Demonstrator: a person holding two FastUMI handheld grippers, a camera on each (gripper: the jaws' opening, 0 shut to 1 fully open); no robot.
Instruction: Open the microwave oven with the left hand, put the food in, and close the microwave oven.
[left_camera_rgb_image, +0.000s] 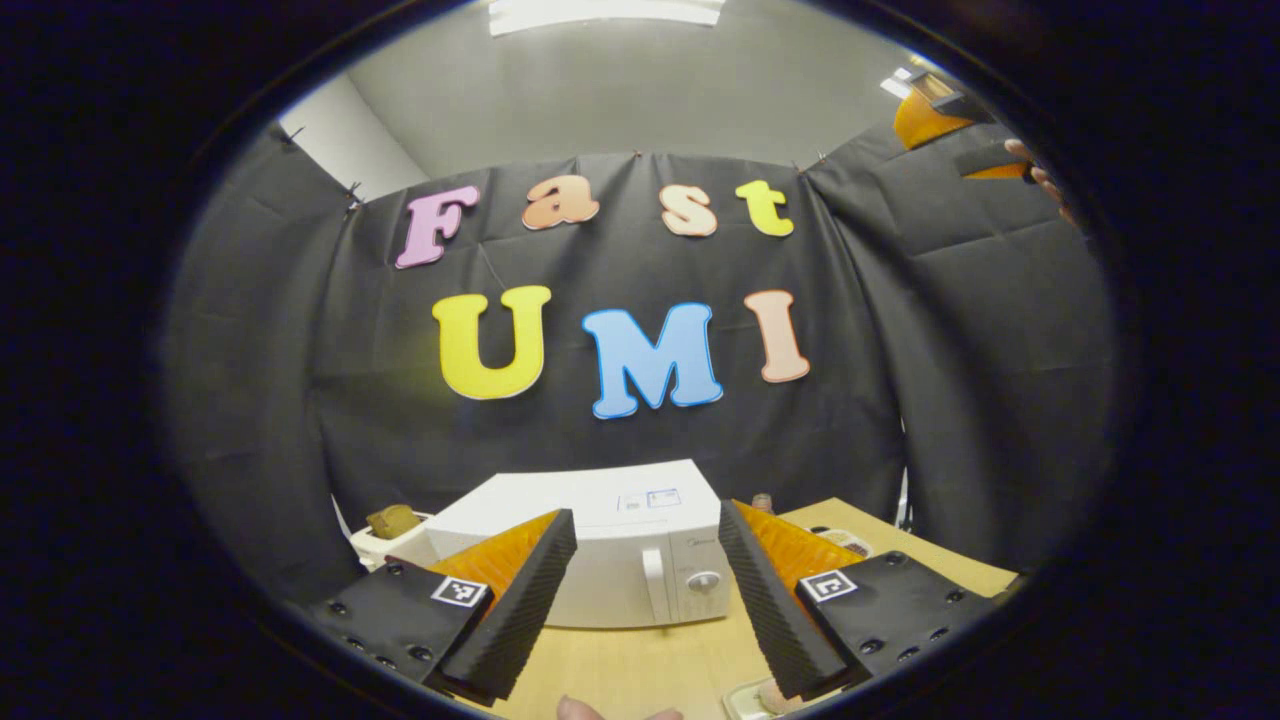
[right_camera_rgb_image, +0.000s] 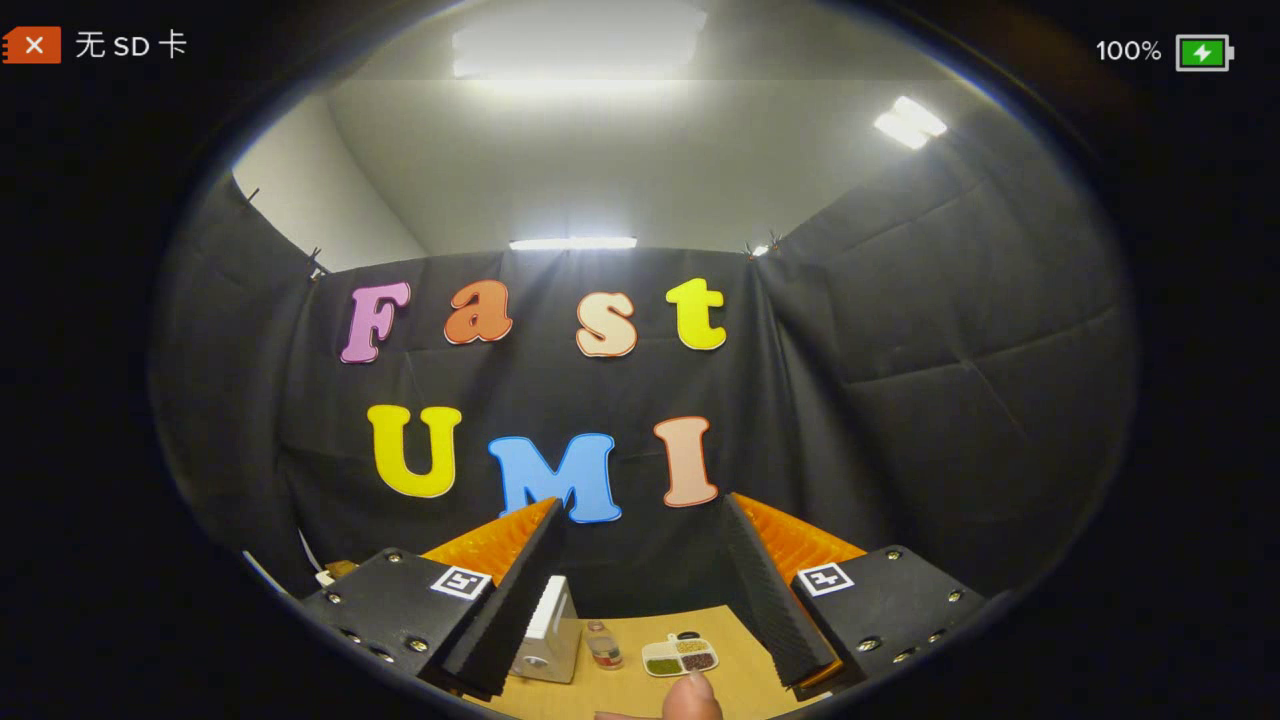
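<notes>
Microwave oven is sitting low in the middle of the left gripper view, white, on a wooden table, and its door is staying closed. Its handle and round knob are facing the camera. The left gripper is hanging in front of it with its fingers spread wide apart, and they are holding nothing. A brown thing is sitting just left of the oven; I cannot tell what it is. The right gripper is showing at the upper right of that frame, with a hand holding it.

In the right gripper view, the right gripper is also keeping its fingers wide apart and empty. Between them, low in the frame, the oven is peeking out at the left. A small jar is standing beside it. The food is lying in a little white tray with several parts, near the jar on the table. A fingertip is showing at the bottom edge, just under the tray.
</notes>
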